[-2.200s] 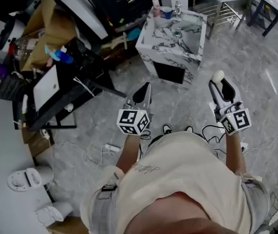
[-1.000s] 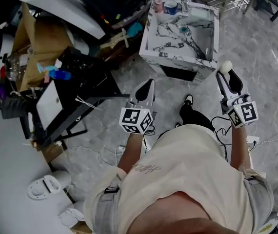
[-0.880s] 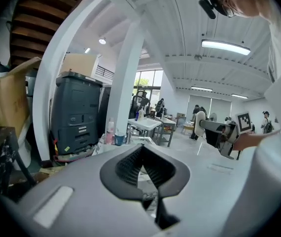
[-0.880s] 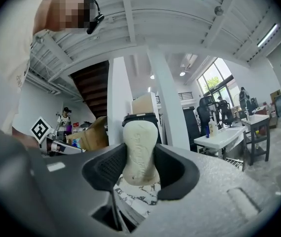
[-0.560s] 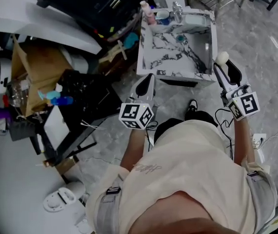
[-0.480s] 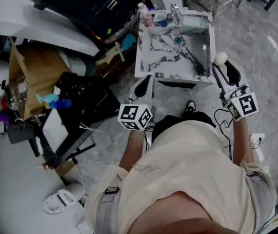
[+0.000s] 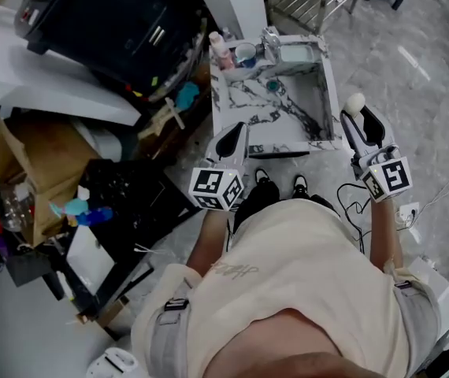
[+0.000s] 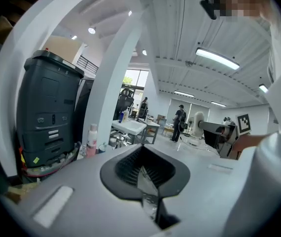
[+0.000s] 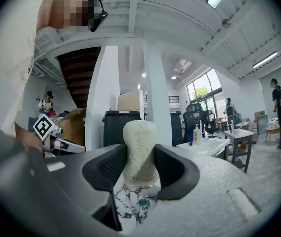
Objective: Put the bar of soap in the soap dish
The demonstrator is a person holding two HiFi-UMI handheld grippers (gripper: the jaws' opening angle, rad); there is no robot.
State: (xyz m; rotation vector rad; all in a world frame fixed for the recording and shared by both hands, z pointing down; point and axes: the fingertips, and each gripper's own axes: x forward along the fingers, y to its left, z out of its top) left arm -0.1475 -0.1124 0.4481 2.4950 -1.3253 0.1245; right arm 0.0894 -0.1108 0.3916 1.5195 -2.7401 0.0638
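1 cream, round-ended bar of soap point(image 9: 139, 149), faintly embossed, standing upright.

Ahead of me: marbled sink unit point(image 7: 281, 145), pink bottle point(image 7: 218, 51), tap point(image 7: 271, 44); to my left, cardboard box point(image 7: 43, 164), blue spray bottle point(image 7: 79, 213).

Light: we record dim, even overhead light in the head view, with soft shadows on the floor point(image 7: 421, 85). Glare: ceiling lamps point(image 8: 218, 58) and far windows point(image 9: 203, 90) in both gripper views. Edges: fisheye bending, black corners. Blurred near lens: left gripper point(image 8: 143, 174).
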